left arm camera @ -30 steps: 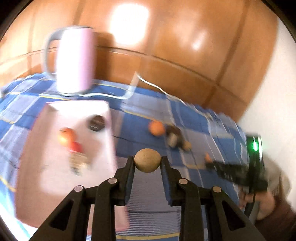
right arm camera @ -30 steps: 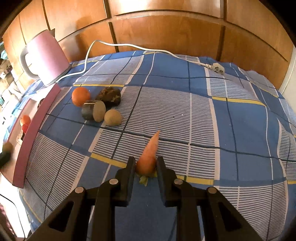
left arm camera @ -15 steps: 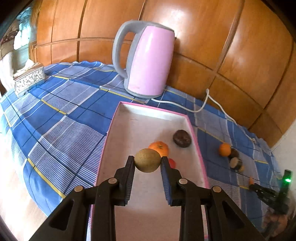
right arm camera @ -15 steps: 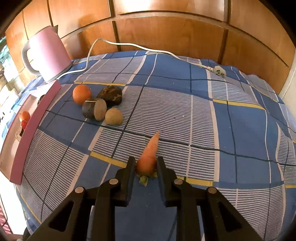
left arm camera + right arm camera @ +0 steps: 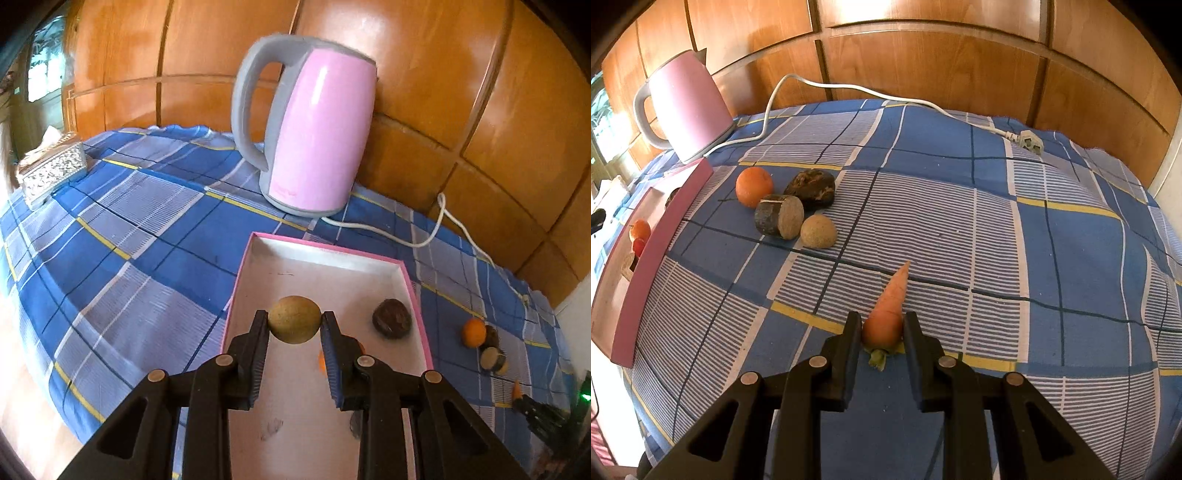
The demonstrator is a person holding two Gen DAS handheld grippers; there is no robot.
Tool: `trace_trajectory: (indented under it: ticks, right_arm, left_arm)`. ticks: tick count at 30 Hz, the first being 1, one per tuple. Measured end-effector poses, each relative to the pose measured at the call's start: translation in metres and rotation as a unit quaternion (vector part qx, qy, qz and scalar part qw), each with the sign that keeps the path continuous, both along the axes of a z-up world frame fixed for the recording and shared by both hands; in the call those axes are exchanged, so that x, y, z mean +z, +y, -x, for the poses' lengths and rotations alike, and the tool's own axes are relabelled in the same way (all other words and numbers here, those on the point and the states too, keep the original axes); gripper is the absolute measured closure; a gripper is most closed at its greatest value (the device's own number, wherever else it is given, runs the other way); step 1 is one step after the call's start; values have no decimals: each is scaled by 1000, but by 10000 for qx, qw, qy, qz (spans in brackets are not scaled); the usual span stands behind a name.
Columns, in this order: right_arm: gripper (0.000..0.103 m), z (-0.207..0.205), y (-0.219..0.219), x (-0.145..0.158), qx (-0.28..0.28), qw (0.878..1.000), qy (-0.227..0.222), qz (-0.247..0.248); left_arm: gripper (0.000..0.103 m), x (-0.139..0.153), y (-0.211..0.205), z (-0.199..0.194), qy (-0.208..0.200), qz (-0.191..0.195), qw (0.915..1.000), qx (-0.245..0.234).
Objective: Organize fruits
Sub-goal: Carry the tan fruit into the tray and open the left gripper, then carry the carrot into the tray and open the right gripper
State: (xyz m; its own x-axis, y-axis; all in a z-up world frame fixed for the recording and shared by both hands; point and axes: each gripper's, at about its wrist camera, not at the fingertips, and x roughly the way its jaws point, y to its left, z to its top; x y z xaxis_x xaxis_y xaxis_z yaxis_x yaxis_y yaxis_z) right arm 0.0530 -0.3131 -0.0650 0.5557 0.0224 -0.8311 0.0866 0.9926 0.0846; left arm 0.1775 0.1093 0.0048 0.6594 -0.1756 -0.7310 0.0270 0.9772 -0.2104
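The left gripper point(image 5: 294, 320) held a round brownish fruit point(image 5: 294, 319) clenched in its jaws above the pink tray point(image 5: 415, 291). The right gripper's point(image 5: 881, 326) jaws gripped a carrot point(image 5: 888, 310) lying on the checked cloth point(image 5: 997, 240).

Matte black plastic throughout. Left gripper point(image 5: 294, 325): two flat fingers point(image 5: 255, 354) with ribbed inner pads, angular arms with triangular cut-outs, four round silver screws. Right gripper point(image 5: 882, 328): identical black fingers point(image 5: 918, 354), same silver screws, same cut-outs.
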Motion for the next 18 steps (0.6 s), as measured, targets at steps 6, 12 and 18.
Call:
trace_trajectory:
  ticks: [6,12,18]
  right_arm:
    - [80,0,-1,0,-9,10000,1,-30]
    - [80,0,-1,-1,-1,10000,-18,-24]
    - [80,0,-1,-1,3,10000,-19,0]
  left_arm:
    - [54,-3,-9,-8,-34,-134,9998,133]
    - [51,-1,-16,21,-102,-254,9992,303]
    - [47,2,-24,59,-259,-210,9991,249]
